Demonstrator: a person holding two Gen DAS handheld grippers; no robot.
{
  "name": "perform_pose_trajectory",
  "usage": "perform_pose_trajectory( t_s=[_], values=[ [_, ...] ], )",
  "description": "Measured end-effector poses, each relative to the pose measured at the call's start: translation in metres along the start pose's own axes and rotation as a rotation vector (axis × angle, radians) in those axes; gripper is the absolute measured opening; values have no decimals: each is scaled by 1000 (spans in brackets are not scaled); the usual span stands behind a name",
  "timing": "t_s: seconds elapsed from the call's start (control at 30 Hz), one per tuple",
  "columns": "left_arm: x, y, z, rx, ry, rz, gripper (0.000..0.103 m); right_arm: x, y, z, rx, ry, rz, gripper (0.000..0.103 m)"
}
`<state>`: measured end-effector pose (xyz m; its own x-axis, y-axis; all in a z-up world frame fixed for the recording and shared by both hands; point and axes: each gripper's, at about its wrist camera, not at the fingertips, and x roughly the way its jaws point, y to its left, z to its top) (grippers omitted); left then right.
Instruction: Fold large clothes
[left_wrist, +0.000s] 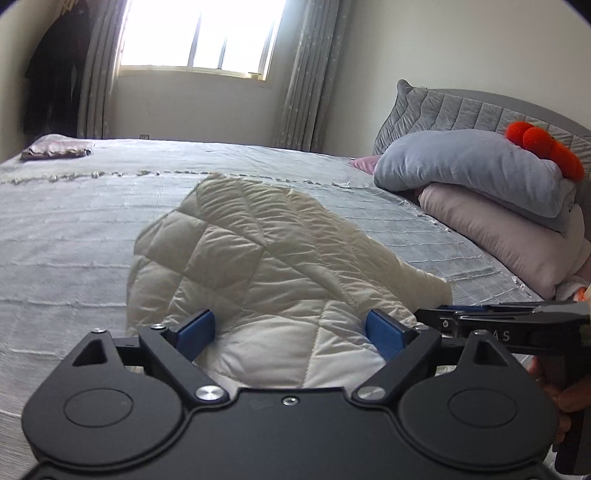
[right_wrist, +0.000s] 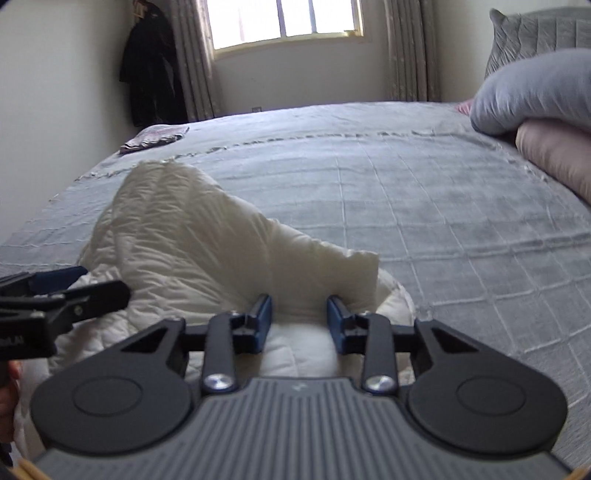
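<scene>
A cream quilted jacket (left_wrist: 258, 266) lies bunched on the grey bedspread (left_wrist: 74, 240), with part of it raised. My left gripper (left_wrist: 291, 332) is open, its blue pads on either side of the jacket's near edge. My right gripper (right_wrist: 299, 317) is also open, with a fold of the jacket (right_wrist: 192, 240) between its blue pads. The right gripper shows from the side in the left wrist view (left_wrist: 480, 314), just to the right. The left gripper shows at the left edge of the right wrist view (right_wrist: 62, 291).
A stack of grey and pink bedding (left_wrist: 480, 192) with an orange plush (left_wrist: 543, 147) sits at the headboard on the right. A small folded cloth (left_wrist: 57, 149) lies at the bed's far left corner. Dark clothes (right_wrist: 151, 74) hang by the curtained window.
</scene>
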<state>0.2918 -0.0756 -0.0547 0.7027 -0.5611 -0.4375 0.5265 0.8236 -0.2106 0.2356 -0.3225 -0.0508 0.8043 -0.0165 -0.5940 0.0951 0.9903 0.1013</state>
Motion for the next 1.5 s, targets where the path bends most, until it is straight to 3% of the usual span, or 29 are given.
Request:
perform_pose_trajectory(
  t_s=[0.23, 0.3, 0.33, 0.37, 0.57, 0.7, 0.77, 0.8, 0.87, 0.93, 1.03, 1.13, 1.23, 1.3, 1.37, 1.5],
  values=[
    [-3, -4, 0, 15, 1, 18, 91, -2, -2, -3, -12, 15, -12, 35],
    [-15, -3, 5, 19, 11, 21, 92, -11, -6, 0, -14, 26, -18, 54],
    [-20, -1, 7, 19, 18, 27, 94, -15, -9, 2, -10, 36, -41, 81],
    [-26, 2, 10, 16, 24, 33, 96, -19, -13, 4, -2, 39, -50, 94],
    [-46, 37, 17, -48, 51, 72, 99, -23, -61, 7, 212, 145, 133, 96],
    [-35, 77, 5, -244, 117, 46, 99, 0, -87, -10, 420, 242, 269, 96],
    [-27, 93, -6, -385, 156, -18, 99, 9, -93, -18, 488, 256, 313, 94],
    [-23, 99, -11, -448, 171, -48, 99, 12, -94, -23, 504, 257, 333, 91],
    [-13, 107, -23, -593, 203, -133, 98, 15, -94, -26, 518, 248, 371, 72],
    [-8, 110, -32, -694, 194, -195, 87, 16, -91, -23, 521, 233, 395, 59],
    [-18, 98, -24, -642, 86, -160, 74, 13, -80, -5, 488, 167, 400, 44],
    [-26, 91, -12, -570, -2, -79, 74, 13, -67, 19, 437, 83, 385, 43],
    [-18, 89, -6, -519, 33, 17, 81, 22, -52, 35, 351, 124, 271, 56],
    [-21, 87, -2, -494, 50, 54, 85, 18, -44, 36, 302, 140, 244, 63],
    [-30, 81, 3, -427, 50, 90, 90, 3, -39, 34, 244, 112, 214, 89],
    [-51, 67, 8, -304, 61, 154, 96, -28, -31, 31, 142, 60, 153, 91]
  ],
)
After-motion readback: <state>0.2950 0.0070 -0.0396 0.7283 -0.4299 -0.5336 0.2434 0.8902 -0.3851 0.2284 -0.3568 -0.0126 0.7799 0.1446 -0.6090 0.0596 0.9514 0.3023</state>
